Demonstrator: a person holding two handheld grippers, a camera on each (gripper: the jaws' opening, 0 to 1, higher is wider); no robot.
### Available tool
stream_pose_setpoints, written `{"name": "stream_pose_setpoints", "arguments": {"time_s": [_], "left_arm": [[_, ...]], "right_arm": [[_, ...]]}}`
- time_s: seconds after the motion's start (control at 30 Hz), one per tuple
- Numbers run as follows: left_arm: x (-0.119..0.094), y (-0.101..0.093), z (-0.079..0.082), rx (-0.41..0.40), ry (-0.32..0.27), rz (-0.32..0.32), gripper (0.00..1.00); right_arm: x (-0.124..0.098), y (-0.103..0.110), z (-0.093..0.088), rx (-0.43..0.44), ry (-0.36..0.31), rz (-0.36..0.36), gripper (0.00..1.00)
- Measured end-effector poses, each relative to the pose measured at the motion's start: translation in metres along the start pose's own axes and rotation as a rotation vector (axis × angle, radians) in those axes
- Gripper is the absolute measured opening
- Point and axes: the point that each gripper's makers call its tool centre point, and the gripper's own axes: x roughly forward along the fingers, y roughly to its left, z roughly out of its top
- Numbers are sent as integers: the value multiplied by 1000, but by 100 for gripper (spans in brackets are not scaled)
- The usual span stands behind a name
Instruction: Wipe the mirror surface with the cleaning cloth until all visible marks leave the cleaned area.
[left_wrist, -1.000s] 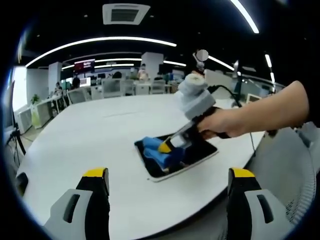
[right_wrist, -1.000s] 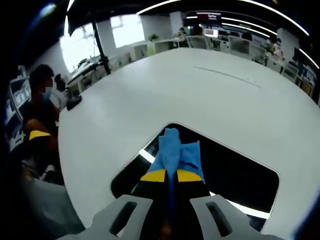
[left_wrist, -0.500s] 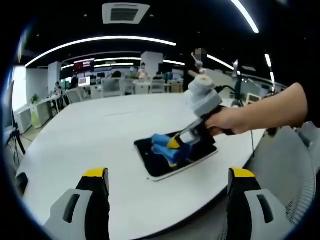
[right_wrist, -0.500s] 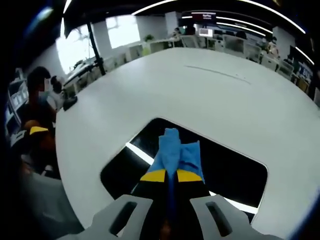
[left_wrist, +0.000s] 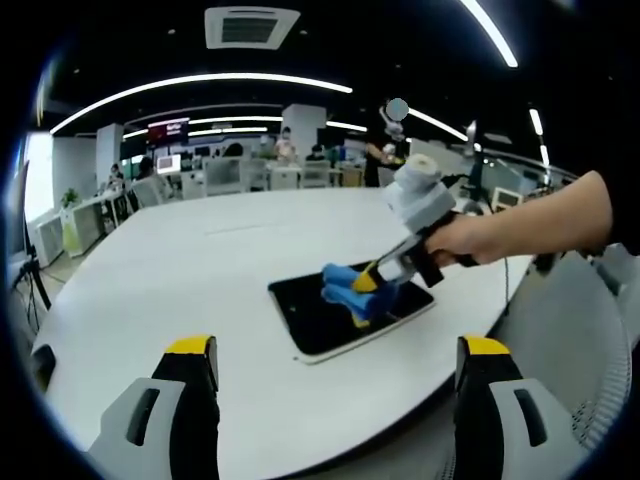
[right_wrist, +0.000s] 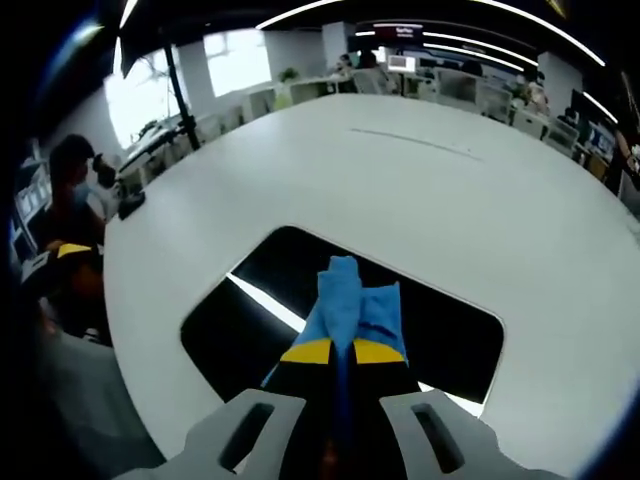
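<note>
Presently our left claw (left_wrist: 338, 372) hangs released over the counter (left_wrist: 180, 270), idle; the mirror (left_wrist: 315, 315) lies flat near the counter edge; our right claw (right_wrist: 333, 352) is clenched on the cleaning cloth (right_wrist: 352, 305), resting on the glass; pressing sideways could slide the unbraced mirror off, or leave corners unwiped.

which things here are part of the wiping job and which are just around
Part of the job:
- mirror, lying flat on the table
- blue cloth, pinched in the right tool and pressed on the mirror

Just around:
- white table
- left tool, held back and open
- office desks in the background
</note>
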Motion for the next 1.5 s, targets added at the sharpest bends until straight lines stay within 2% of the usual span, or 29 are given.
{"name": "stream_pose_setpoints", "arguments": {"time_s": [0.6, 1.5], "left_arm": [[1, -1, -1, 0, 4, -1, 99], [1, 0, 0, 1, 0, 1, 99]], "right_arm": [[-12, -31, -12, 54, -12, -33, 1], [-27, -59, -28, 63, -4, -90, 1]]}}
